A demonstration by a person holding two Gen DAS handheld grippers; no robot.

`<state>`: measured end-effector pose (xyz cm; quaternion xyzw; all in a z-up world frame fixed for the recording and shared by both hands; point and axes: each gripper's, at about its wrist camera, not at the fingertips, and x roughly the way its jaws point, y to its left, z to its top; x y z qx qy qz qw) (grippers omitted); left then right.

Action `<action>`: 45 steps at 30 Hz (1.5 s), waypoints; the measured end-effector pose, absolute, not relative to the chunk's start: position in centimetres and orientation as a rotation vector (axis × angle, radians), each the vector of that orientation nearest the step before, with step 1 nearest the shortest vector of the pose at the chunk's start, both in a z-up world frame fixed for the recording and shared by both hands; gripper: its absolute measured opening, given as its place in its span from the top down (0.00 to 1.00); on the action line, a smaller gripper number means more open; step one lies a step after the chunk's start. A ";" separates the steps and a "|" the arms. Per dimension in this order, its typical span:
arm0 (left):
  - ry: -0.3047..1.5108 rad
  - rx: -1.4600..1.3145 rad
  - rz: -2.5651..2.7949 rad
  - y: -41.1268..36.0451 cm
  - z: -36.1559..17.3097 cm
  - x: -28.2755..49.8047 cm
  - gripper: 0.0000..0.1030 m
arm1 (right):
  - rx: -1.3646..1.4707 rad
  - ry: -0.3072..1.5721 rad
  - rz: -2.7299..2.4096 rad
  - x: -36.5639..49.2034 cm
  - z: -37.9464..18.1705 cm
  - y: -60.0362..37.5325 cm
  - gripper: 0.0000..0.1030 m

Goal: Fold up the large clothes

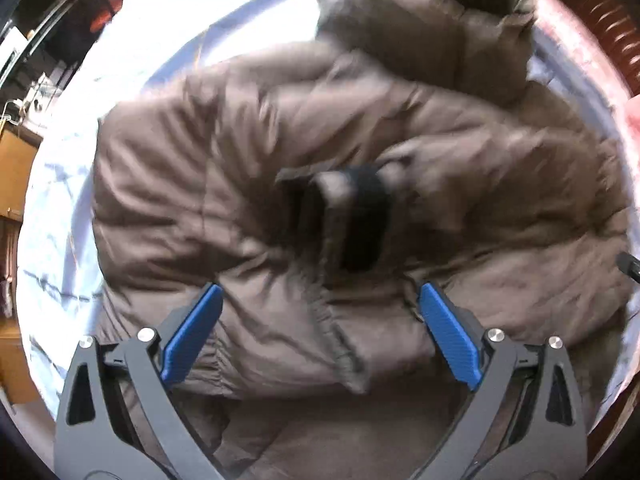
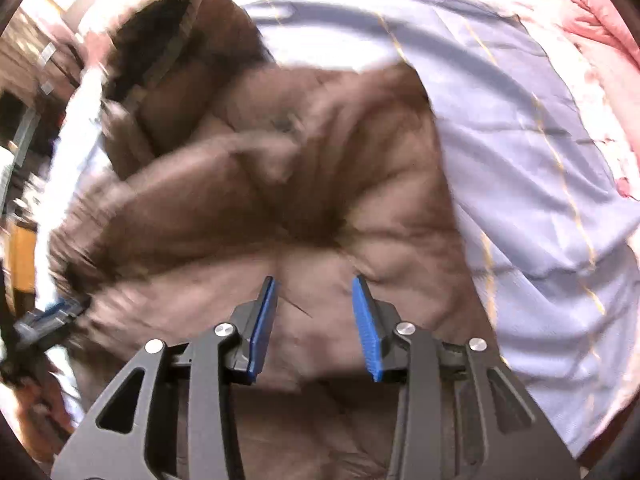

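Now: both grippers open over brown puffer jacket on bed

Left gripper [image 1: 320,292] at 6 o'clock of the left wrist view, blue pads spread wide, holding nothing. Brown puffer jacket [image 1: 248,152] fills most of that view, bunched and partly folded over itself, lying on a light blue sheet [image 1: 56,216]. Sleeve cuff [image 1: 340,344] with elastic gathering sits between the spread fingers, toward 6 o'clock; cannot tell whether the pads touch the fabric. Black strap-like patch [image 1: 360,216] at frame centre, blurred, cannot tell what it is. Hood section [image 1: 420,32] at 12 to 1 o'clock. Wooden furniture [image 1: 16,168] at 9 o'clock, off the bed.

Right gripper [image 2: 314,288] at 6 o'clock of the right wrist view, pads parted with a moderate gap, nothing clamped; jacket [image 2: 320,160] fabric lies below and between them, contact unclear. Hood [image 2: 168,40] with dark lining at 11 o'clock. Blue sheet [image 2: 540,160] with thin yellow lines runs from 12 to 4 o'clock. Pink bedding [image 2: 600,20] at 1 to 2 o'clock. Left gripper's blue tip [image 2: 52,312] shows at 9 o'clock, blurred, at the jacket's edge.

No containers in view. Motion blur on both views.
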<state>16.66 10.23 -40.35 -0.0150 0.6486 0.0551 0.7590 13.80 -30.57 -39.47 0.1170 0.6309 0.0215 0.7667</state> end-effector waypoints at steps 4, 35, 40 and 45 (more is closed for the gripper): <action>1.459 -0.042 0.128 10.4 -43.2 17.4 0.02 | 0.307 1.450 0.007 14.1 -44.3 -30.7 0.62; 1.820 -0.200 0.139 20.2 -45.0 -2.5 0.78 | 0.632 1.705 -0.008 -6.9 -47.7 -35.8 0.78; 1.816 -0.145 0.181 17.6 -44.6 -3.3 0.81 | 0.560 1.648 -0.055 -7.6 -44.4 -34.2 0.84; 1.830 -0.018 0.190 17.6 -43.3 -3.8 0.81 | 0.539 1.604 -0.091 -8.4 -42.1 -33.4 0.87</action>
